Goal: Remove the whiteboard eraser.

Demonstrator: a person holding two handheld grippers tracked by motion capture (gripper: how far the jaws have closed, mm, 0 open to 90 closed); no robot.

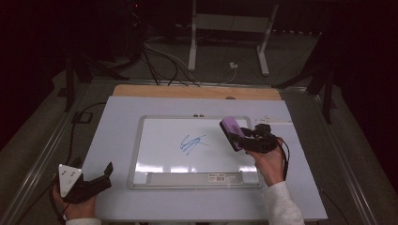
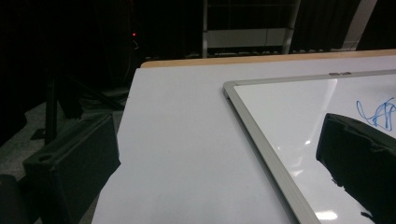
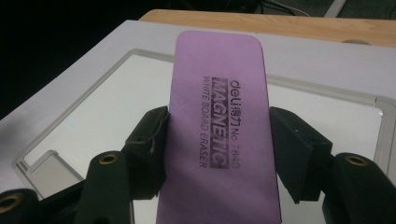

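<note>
Above the right part of the whiteboard, the right gripper holds the purple eraser between its partly closed jaws, lifted near the blue scribble.

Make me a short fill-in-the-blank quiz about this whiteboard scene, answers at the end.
1. The right gripper holds a purple ____.
2. The scribble on the whiteboard is ____ in colour.
3. The left gripper rests off the whiteboard and holds ____.

Missing words: eraser; blue; nothing
</note>
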